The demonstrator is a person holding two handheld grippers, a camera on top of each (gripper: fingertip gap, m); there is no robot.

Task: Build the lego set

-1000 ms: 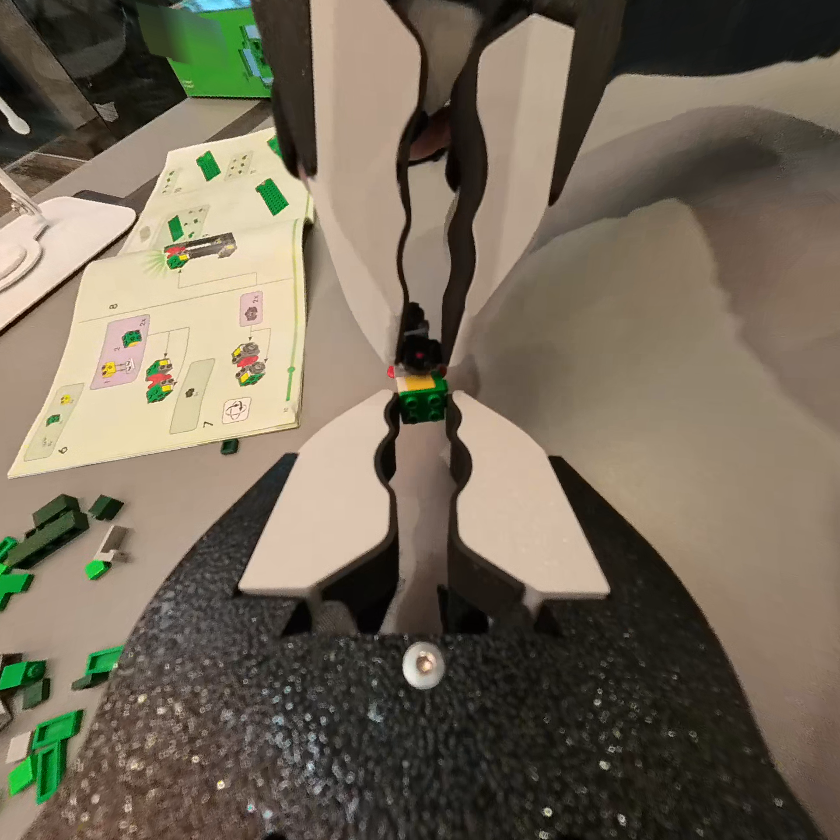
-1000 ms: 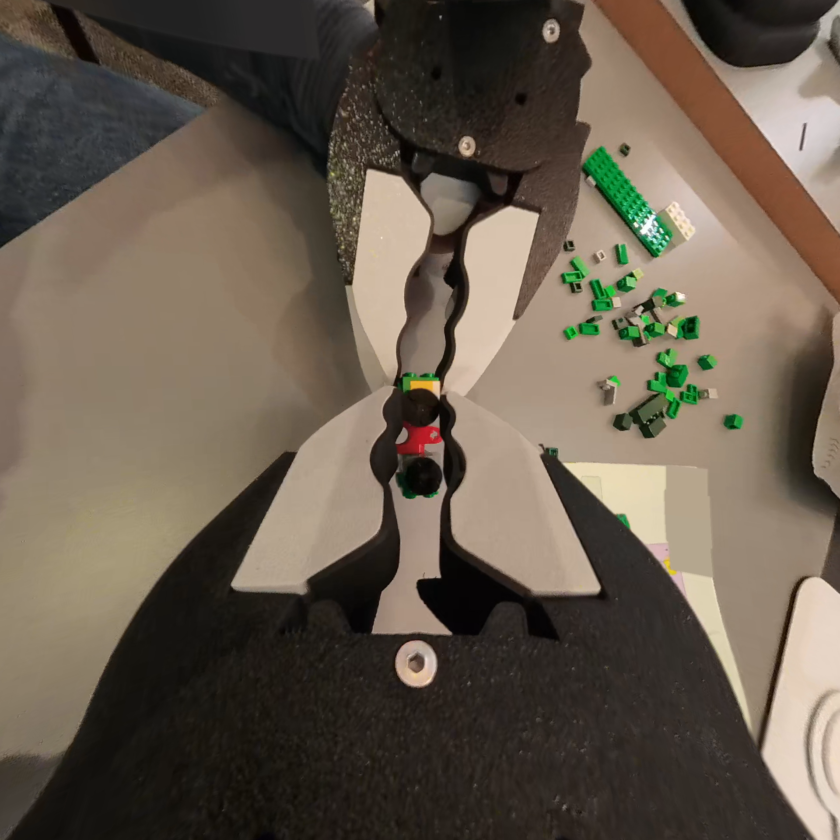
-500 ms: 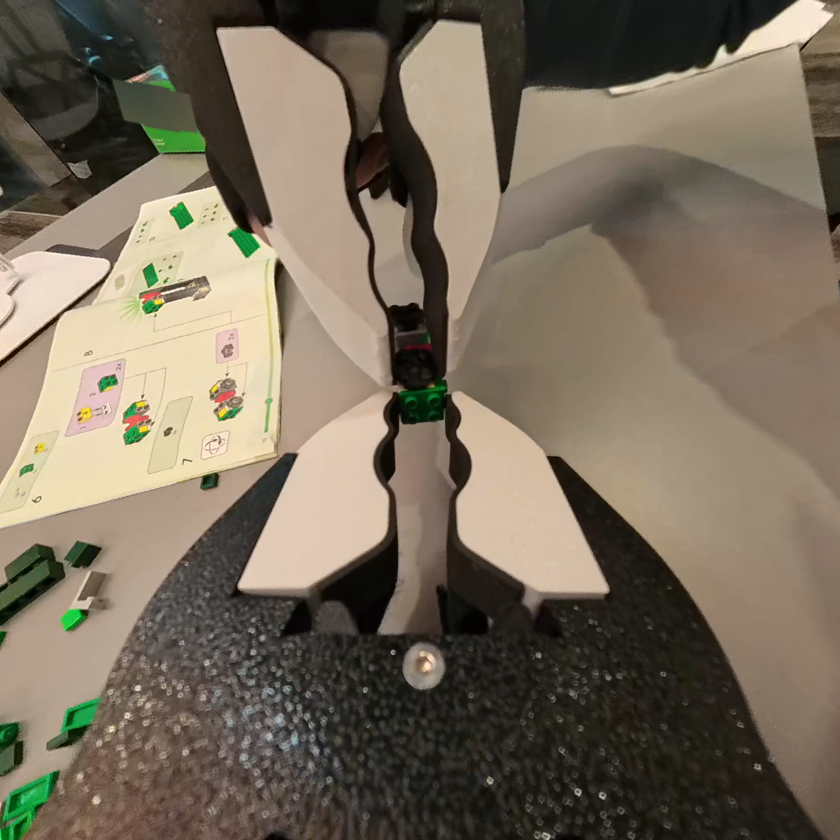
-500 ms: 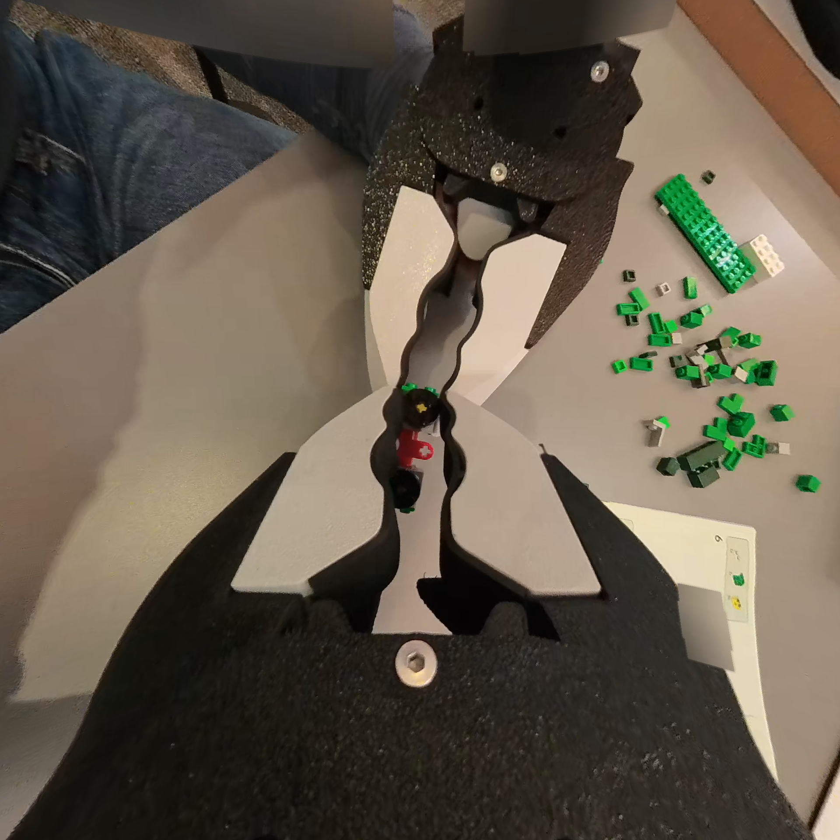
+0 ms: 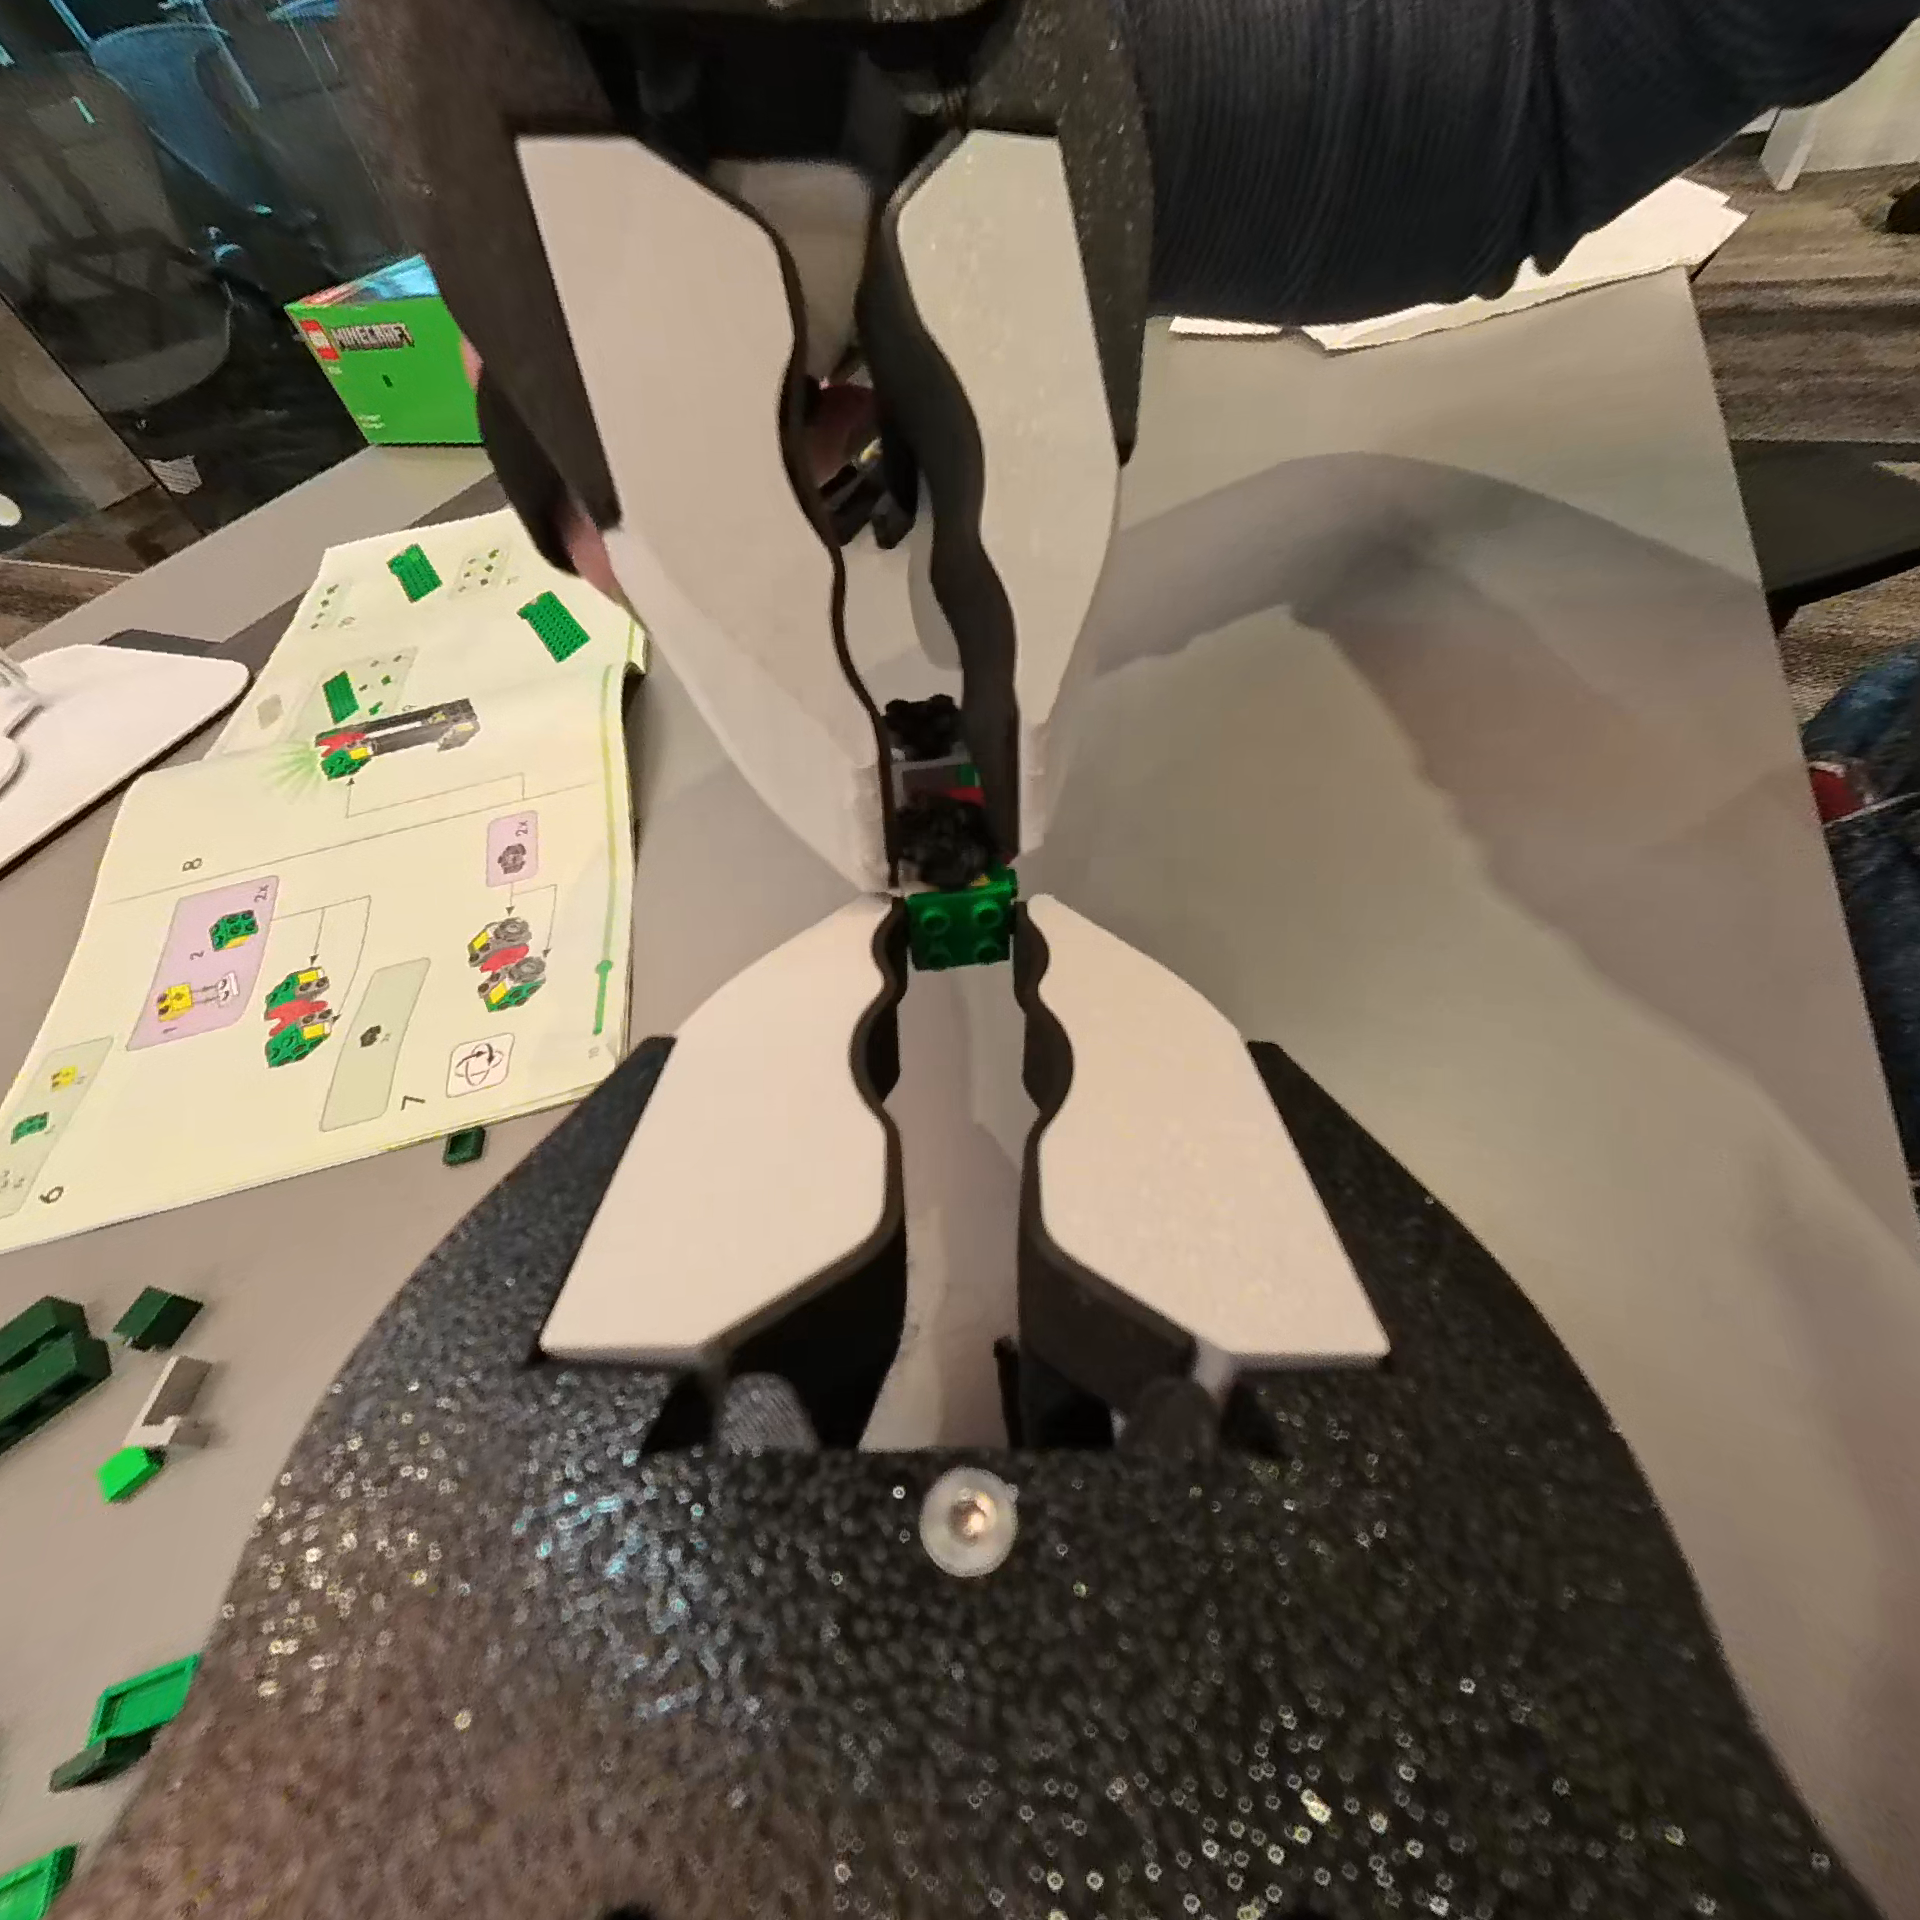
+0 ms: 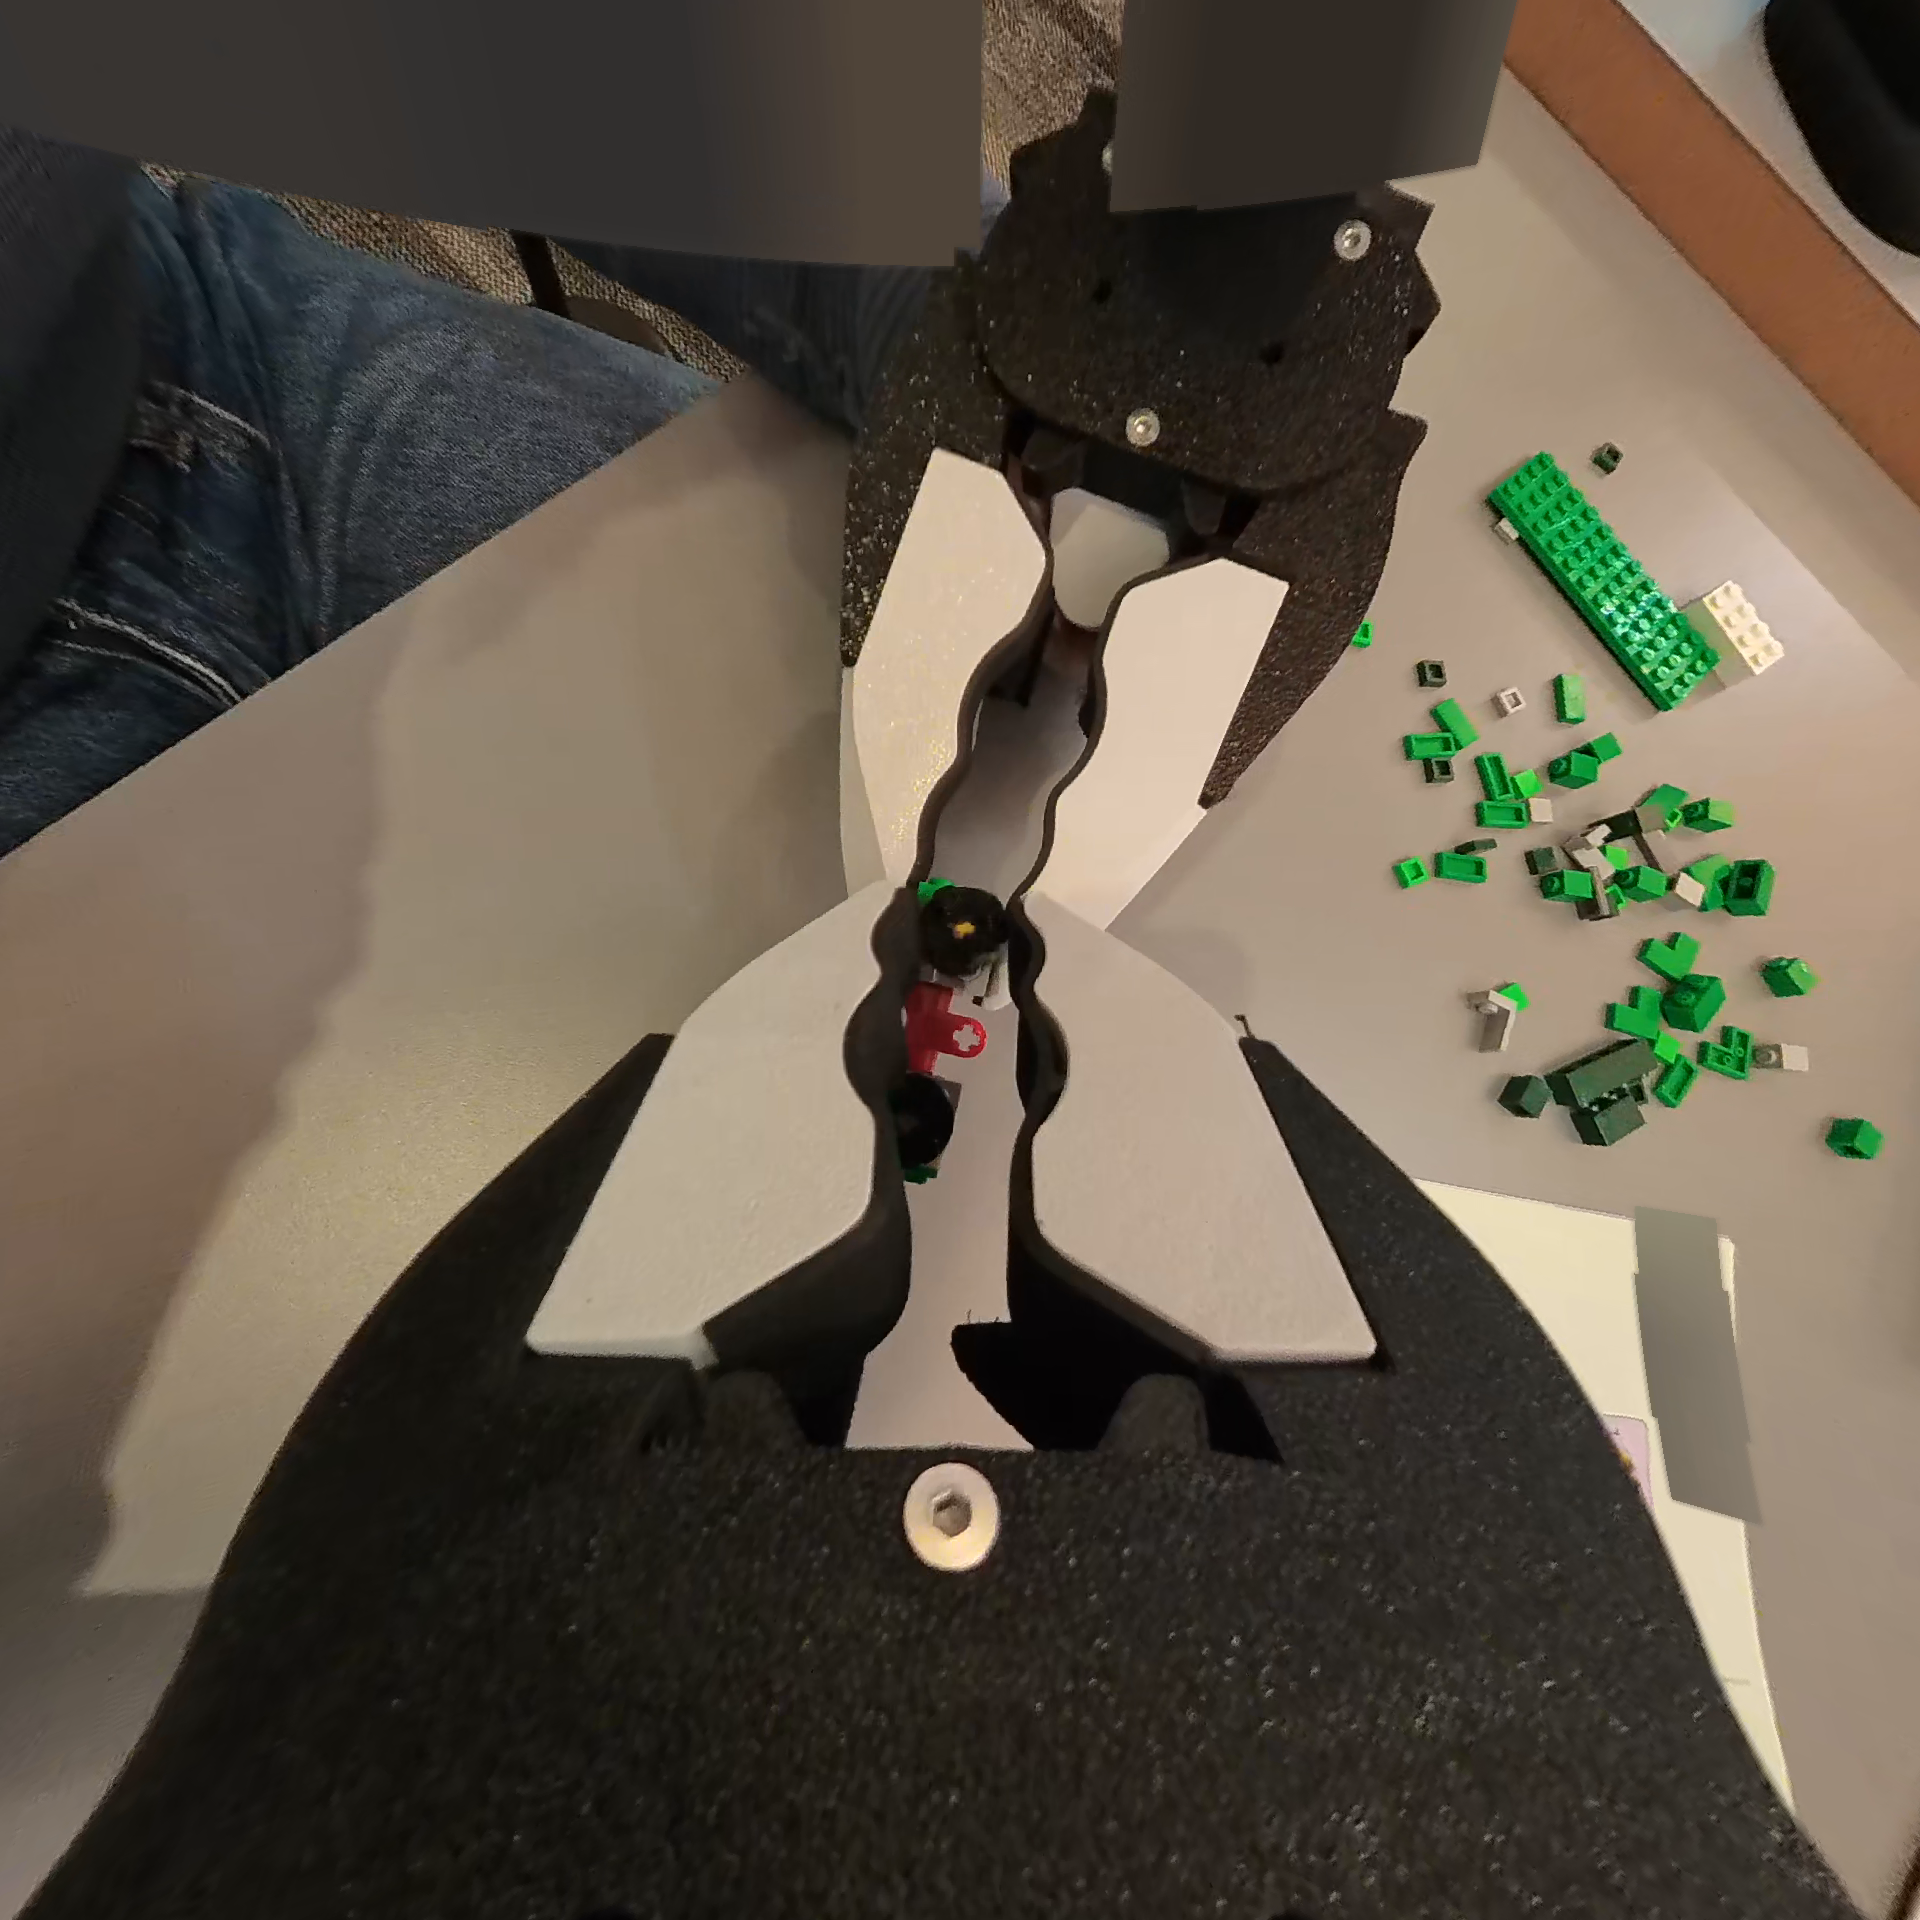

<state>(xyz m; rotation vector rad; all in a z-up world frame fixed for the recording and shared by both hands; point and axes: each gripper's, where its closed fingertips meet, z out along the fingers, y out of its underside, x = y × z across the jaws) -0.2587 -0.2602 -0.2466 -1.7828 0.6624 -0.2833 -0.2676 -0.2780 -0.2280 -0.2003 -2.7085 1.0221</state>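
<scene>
L gripper [image 5: 961, 914] and R gripper [image 6: 951, 945] met tip-to-tip above table [image 6: 520, 831]. L pinched green brick [image 5: 961, 932]; R was nearly closed on the black/red subassy [image 6: 940, 1029].

left claw [image 5: 961, 925]: fingers nearly closed, pinching at tips | right claw [image 6: 951, 1029]: nearly closed, gripping | claws meet tip to tip

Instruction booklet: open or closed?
Open. The booklet lies flat on the table, two pages of step diagrams showing.
</scene>
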